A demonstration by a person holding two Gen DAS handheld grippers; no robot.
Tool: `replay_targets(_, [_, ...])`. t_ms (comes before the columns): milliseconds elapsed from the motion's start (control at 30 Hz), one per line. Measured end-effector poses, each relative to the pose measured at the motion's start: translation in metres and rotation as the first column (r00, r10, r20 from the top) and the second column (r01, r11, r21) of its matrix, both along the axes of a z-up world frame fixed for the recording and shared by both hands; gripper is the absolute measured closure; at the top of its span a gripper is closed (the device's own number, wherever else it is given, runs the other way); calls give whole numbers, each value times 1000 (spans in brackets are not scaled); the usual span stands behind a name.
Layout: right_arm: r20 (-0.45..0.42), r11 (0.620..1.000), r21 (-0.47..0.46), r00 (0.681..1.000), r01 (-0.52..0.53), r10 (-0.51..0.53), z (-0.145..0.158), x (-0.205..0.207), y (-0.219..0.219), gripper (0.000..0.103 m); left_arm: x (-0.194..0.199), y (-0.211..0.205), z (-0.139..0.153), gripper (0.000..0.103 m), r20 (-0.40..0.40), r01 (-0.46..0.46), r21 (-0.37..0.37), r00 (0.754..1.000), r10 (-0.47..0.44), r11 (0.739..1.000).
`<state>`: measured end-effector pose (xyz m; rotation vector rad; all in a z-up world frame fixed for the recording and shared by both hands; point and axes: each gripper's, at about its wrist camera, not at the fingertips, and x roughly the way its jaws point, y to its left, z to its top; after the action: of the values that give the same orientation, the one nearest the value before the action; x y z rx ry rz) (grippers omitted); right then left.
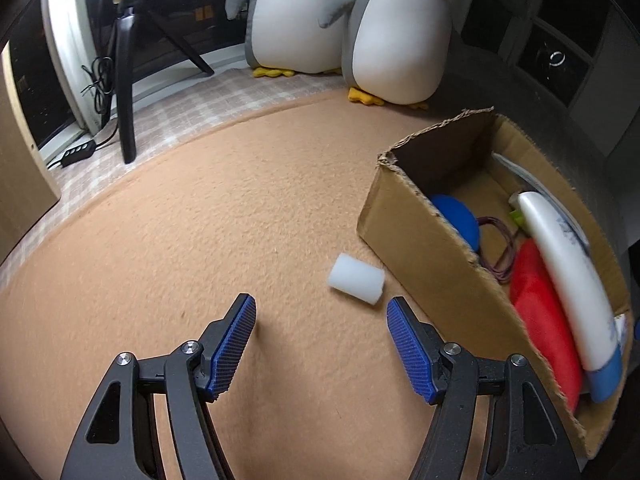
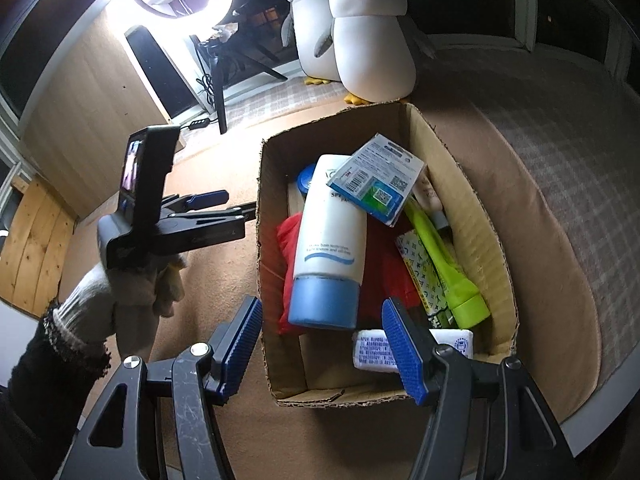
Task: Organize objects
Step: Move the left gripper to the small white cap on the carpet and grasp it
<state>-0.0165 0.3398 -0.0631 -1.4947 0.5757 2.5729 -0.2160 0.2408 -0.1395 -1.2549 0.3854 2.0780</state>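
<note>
- I am holding the left gripper [image 1: 321, 322] low over the peach felt mat [image 1: 200, 220] with its jaws spread wide and nothing between them; the blue ribbed pads [image 1: 234, 346] are both clear of any object.
- I am tracking the small white foam cylinder [image 1: 356, 277]; it is lying on its side on the mat, just ahead of the right-hand pad and just beside the outer wall of the brown corrugated cardboard box [image 1: 432, 256], apart from both.
- I am judging the cylinder to be light, soft and compressible; a firm squeeze would probably dent it, and it may roll if nudged on its curved side.
- I am planning to take it across the curved middle, pads square to its long axis; the flat ends offer less purchase.
- I am keeping the right gripper [image 2: 322, 338] above the near end of the box, jaws apart and empty; below it are lying a white plastic tube with a blue cap [image 2: 326, 240], a lime-green torch-shaped item [image 2: 448, 264] and a red soft item [image 2: 390, 268].
- I am treating the box as the likely destination; free space in it is limited.
</note>
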Motion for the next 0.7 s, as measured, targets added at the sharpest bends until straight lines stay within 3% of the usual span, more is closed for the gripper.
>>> replay_targets(467, [12,1000,-11,1000,26,-26,-6,2,13,45,-9,18,-8,45,-21,57,5,998,-56,998])
replay_targets(700, [15,1000,-16,1000,22,-21,-7,-1,14,45,-11,23,-8,59,-16,86,21,996,-86,996])
